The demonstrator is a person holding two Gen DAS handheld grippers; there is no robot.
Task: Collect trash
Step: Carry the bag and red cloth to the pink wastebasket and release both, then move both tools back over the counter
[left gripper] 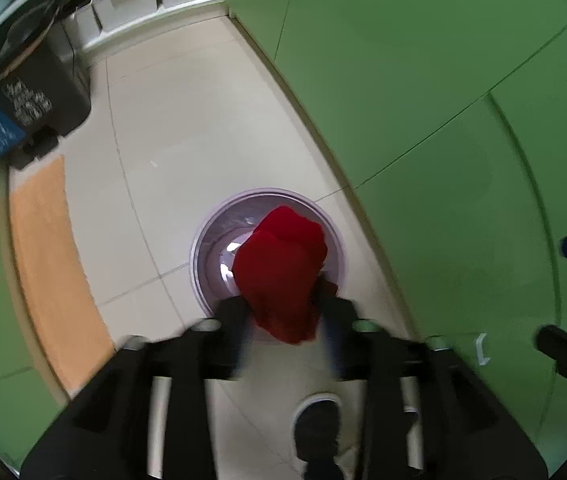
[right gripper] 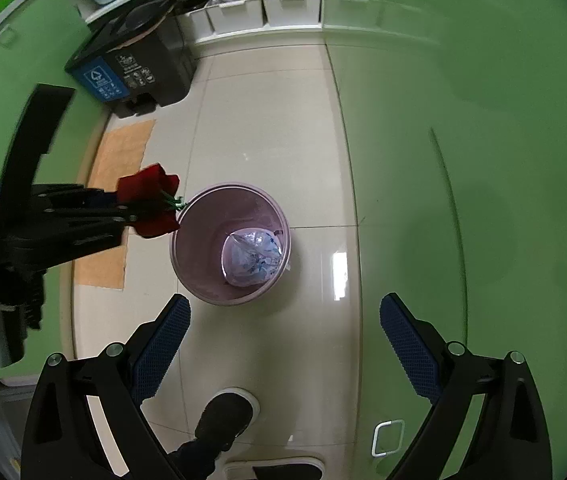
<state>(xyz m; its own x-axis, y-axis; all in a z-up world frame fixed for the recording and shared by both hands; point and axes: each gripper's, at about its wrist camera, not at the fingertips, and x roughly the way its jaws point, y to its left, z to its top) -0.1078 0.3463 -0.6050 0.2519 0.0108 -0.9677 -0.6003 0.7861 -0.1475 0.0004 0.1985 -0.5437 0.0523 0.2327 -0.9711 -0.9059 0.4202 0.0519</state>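
Note:
A red, soft-looking thing (left gripper: 283, 268) with a bit of green stem (right gripper: 175, 201) hangs between the fingers of my left gripper (left gripper: 285, 304), above the near rim of a round lilac bin (left gripper: 203, 232). The jaws stand spread and the blue pads do not seem to press on it; motion blur hides the contact. In the right wrist view the left gripper (right gripper: 139, 212) and the red thing (right gripper: 149, 200) sit just left of the bin's rim (right gripper: 289, 240). A crumpled clear bag (right gripper: 251, 256) lies in the bin. My right gripper (right gripper: 283, 308) is wide open and empty, on the near side of the bin.
Green cabinet fronts (right gripper: 463, 140) line both sides of the tiled floor. A black and blue sorting bin (right gripper: 139, 64) stands at the far left, with an orange mat (right gripper: 119, 184) before it. White storage boxes (right gripper: 263, 12) fill the back shelf. A person's dark shoe (right gripper: 223, 420) is below the grippers.

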